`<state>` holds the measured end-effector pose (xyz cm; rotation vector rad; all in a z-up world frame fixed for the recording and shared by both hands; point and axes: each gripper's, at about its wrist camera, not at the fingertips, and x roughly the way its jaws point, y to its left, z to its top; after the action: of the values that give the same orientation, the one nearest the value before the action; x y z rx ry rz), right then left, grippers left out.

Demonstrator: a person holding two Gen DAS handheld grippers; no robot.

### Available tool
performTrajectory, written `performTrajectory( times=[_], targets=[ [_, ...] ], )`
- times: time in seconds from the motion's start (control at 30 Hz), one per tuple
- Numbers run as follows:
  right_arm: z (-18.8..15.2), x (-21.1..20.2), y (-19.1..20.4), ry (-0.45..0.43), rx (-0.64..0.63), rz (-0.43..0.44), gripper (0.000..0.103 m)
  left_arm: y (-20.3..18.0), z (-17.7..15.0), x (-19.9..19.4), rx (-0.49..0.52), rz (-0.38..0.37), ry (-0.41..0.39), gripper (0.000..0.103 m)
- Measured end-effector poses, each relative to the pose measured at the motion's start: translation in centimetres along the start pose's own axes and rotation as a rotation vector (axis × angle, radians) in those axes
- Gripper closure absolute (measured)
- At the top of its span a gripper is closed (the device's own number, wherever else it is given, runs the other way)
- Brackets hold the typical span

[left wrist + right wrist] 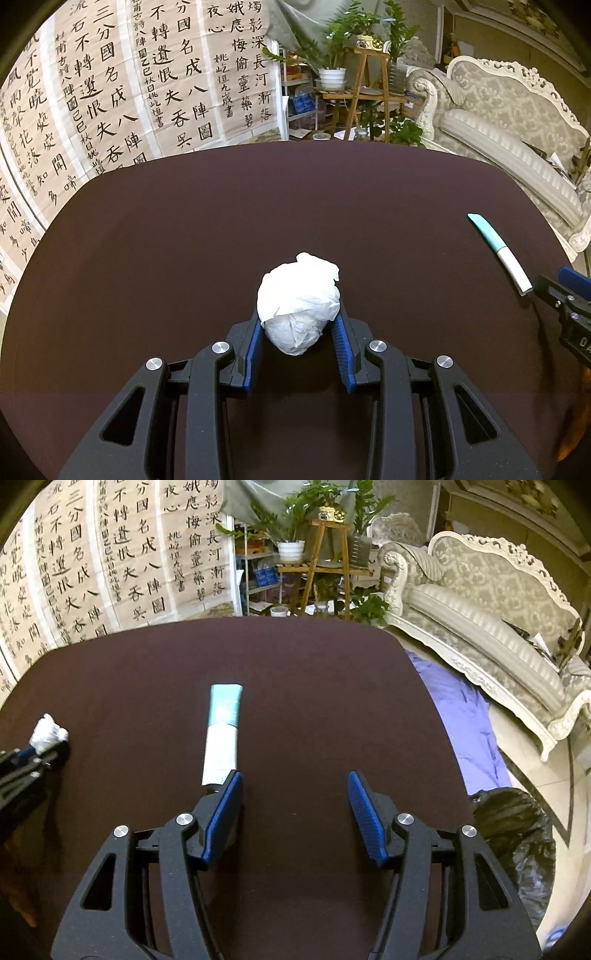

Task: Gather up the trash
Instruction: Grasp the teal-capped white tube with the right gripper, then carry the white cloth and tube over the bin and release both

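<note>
A crumpled white tissue ball [299, 306] sits on the dark brown table [258, 206], between the blue pads of my left gripper [298, 314]; the pads touch its sides. It also shows in the right wrist view [48, 733], at the left gripper's tips. A teal and white tube [223, 731] lies on the table; its near end touches the outer side of the left finger of my right gripper [295, 782]. The right gripper is open and empty. The tube also shows in the left wrist view [498, 251], just ahead of the right gripper.
A black trash bag [517, 834] stands on the floor off the table's right edge, beside a purple cloth [458, 716]. An ornate sofa [491, 602], a wooden plant stand [325, 561] and calligraphy sheets [110, 92] lie beyond the table.
</note>
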<state>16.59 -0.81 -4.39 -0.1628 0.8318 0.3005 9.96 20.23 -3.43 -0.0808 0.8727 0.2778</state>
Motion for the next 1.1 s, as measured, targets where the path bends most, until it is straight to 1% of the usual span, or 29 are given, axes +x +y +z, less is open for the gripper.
performTrajectory(
  times=[0.23, 0.4, 0.47, 0.5, 0.53, 0.6, 0.67, 0.7, 0.73, 0.83, 1.1],
  targets=[
    [1.1, 0.4, 2.4, -0.015, -0.025, 0.032, 0.045, 0.1, -0.2, 0.1, -0.007, -0.008, -0.002, 0.068],
    [2.0, 2.0, 3.3, 0.006, -0.026, 0.028, 0.047, 0.1, -0.2, 0.1, -0.007, -0.008, -0.002, 0.068],
    [2.1, 2.5, 3.5, 0.019, -0.030, 0.023, 0.051, 0.1, -0.2, 0.1, -0.008, -0.008, -0.002, 0.068],
    [2.1, 2.7, 3.6, 0.025, -0.033, 0.021, 0.057, 0.1, -0.2, 0.1, -0.007, -0.008, -0.002, 0.068],
    [2.1, 3.1, 3.6, 0.037, -0.032, 0.023, 0.060, 0.1, -0.2, 0.1, -0.007, -0.008, -0.001, 0.068],
    [2.1, 3.1, 3.7, 0.036, -0.026, 0.031, 0.063, 0.1, -0.3, 0.1, -0.008, -0.009, -0.001, 0.068],
    [2.0, 2.9, 3.8, 0.041, -0.026, 0.035, 0.072, 0.1, -0.2, 0.1, -0.007, -0.007, -0.002, 0.068],
    [1.9, 2.8, 3.9, 0.042, -0.029, 0.035, 0.079, 0.1, -0.2, 0.1, -0.007, -0.008, -0.002, 0.068],
    [1.7, 2.6, 4.2, 0.043, -0.038, 0.033, 0.083, 0.1, -0.2, 0.1, -0.008, -0.009, -0.002, 0.068],
    [1.1, 2.0, 4.6, 0.042, -0.053, 0.028, 0.085, 0.1, -0.3, 0.1, -0.016, -0.011, -0.002, 0.069],
    [-1.4, -0.2, 4.2, 0.039, -0.040, 0.038, 0.087, -0.3, -0.8, -0.4, -0.028, -0.026, -0.004, 0.069]
  ],
)
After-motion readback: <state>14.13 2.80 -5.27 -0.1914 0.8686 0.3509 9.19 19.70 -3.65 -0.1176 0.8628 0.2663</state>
